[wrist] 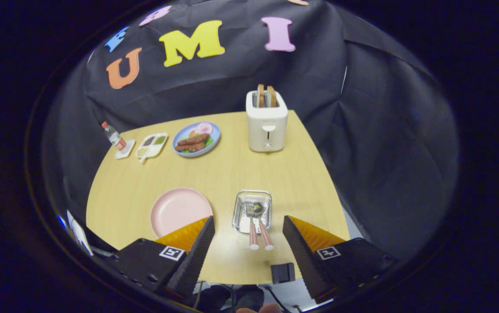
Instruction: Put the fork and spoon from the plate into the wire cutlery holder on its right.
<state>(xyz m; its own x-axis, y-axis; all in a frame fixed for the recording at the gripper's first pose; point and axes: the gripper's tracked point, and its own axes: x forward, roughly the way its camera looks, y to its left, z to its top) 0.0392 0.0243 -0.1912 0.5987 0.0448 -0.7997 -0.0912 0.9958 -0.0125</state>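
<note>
Tabletop: light wood, curved near edge, bare wood across the middle.

Gripper: jaws wide open, holding nothing, touching nothing. Hangs over the near edge, with the two pink handles showing in the gap between the fingers.

Toaster: white, at the far edge toward the right corner, two slices standing up in the slots.

Pink plate: near-left part of the tabletop, just ahead of the left finger, nothing lying on it.

Blue plate: far edge left of the toaster, food on it.

Wire cutlery holder: just right of the pink plate, a strip of bare wood between them. Fork and spoon already sit in it, heads down, handles sticking out toward the near edge; can't tell which handle is which.

Divided tray and bottle on a coaster: far-left corner.

Small black block: at the near edge, just inside the right finger.

Open room: between holder and toaster, and right of the holder out to the right edge.
</note>
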